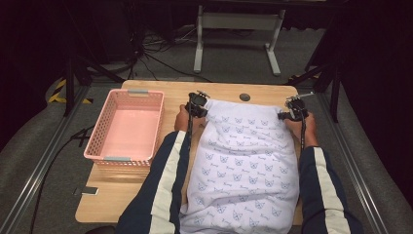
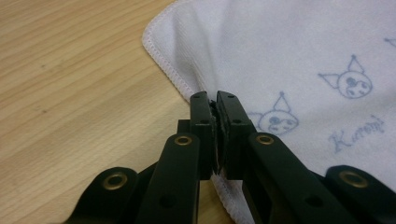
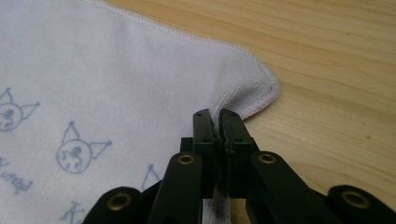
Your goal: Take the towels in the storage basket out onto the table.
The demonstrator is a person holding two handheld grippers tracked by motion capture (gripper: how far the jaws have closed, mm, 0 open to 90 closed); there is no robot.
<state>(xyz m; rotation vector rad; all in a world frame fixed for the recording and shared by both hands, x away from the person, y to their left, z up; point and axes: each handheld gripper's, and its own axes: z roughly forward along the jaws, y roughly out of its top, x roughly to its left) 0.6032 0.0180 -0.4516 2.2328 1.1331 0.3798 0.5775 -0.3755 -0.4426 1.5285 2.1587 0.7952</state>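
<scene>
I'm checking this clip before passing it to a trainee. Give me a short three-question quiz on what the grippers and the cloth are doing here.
1. True or false: both grippers are shut on the white towel.
2. Where does each gripper hold it? A) the two far corners B) the middle of the near edge C) one corner and the middle
3. What stands on the table to the left of the towel, and does it hold anything?

Key
1. True: the left gripper and the right gripper each pinch the hem.
2. A: one at each far corner, hem caught between closed jaws.
3. A pink basket, empty.
</scene>
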